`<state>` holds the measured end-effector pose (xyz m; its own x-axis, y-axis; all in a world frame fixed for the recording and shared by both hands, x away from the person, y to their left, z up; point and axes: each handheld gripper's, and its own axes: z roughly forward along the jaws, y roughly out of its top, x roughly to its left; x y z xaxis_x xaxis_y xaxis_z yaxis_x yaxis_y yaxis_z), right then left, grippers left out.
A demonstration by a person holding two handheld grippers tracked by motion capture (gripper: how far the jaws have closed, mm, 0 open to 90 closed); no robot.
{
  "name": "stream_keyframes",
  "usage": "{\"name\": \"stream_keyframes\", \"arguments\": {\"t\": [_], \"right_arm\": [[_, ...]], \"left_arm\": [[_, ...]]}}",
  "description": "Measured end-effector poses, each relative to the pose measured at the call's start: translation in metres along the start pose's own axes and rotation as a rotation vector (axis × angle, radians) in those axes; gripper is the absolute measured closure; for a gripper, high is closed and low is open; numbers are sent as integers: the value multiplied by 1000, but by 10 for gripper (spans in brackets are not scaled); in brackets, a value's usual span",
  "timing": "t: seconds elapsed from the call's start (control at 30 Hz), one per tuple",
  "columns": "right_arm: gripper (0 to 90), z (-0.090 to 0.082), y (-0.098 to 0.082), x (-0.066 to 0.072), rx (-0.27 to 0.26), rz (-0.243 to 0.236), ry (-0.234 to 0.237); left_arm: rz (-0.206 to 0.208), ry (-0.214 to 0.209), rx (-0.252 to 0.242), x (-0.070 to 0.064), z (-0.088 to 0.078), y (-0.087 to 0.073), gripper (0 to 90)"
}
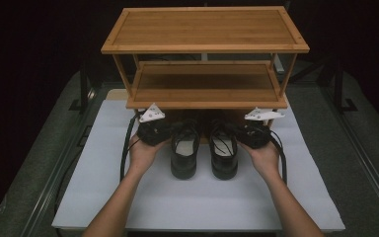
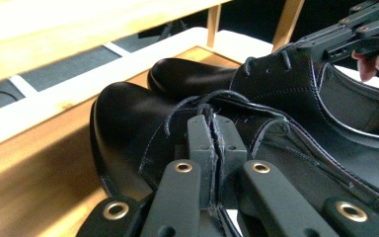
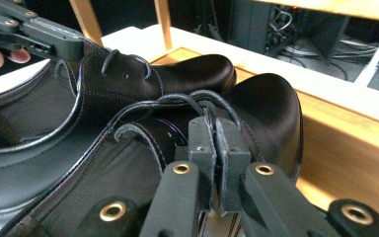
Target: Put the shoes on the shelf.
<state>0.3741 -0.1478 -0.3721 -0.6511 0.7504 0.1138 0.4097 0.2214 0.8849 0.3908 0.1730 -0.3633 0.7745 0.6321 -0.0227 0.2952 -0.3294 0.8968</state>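
Shoes, a black pair, sit side by side at frame centre on the table (image 1: 103,197), toes pointing up-frame under the wooden rack (image 1: 205,96). Left tongs (image 1: 164,132) clench the left shoe (image 1: 184,150) at its laced edge; right tongs (image 1: 241,133) clench the right shoe (image 1: 223,153) likewise.

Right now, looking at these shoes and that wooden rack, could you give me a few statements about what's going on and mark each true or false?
1. Each gripper is clamped on a black shoe. True: the left gripper pinches the left shoe, the right gripper the right shoe.
2. The shoes sit on the rack's top shelf. False: it is bare; their toes reach under the rack.
3. The shoes are brown. False: black.
4. The shoes stand side by side. True.
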Motion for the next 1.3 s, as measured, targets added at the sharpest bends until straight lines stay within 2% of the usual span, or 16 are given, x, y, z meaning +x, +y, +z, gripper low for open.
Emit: {"name": "stream_keyframes", "arguments": {"t": [0.13, 0.33, 0.4, 0.67, 0.83, 0.93, 1.03, 1.13, 1.3], "right_arm": [[871, 10, 3, -5, 0, 1, -24], [871, 18, 5, -10, -22, 13, -44], [870, 20, 4, -10, -19, 7, -49], [867, 23, -2, -6, -11, 0, -46], [867, 25, -11, -2, -2, -8, -51], [865, 23, -13, -3, -14, 3, -50], [828, 23, -12, -4, 0, -2, -57], [747, 18, -10, -7, 1, 18, -44], [656, -2, -6, -6, 0, 16, -39]], "left_arm": [[-4, 18, 0, 6, 11, 0, 886], [-1, 36, 20, 7, 25, -5, 886], [-20, 29, 7, 8, 26, -6, 885], [-3, 19, 8, 3, 25, -10, 882], [28, 24, 13, -4, 24, -12, 879], [16, 13, 5, -2, 24, -13, 873], [16, 8, -1, -1, 24, -12, 842], [7, -4, 2, -1, 22, -12, 785], [-15, -8, 9, 1, 6, -10, 616]]}}
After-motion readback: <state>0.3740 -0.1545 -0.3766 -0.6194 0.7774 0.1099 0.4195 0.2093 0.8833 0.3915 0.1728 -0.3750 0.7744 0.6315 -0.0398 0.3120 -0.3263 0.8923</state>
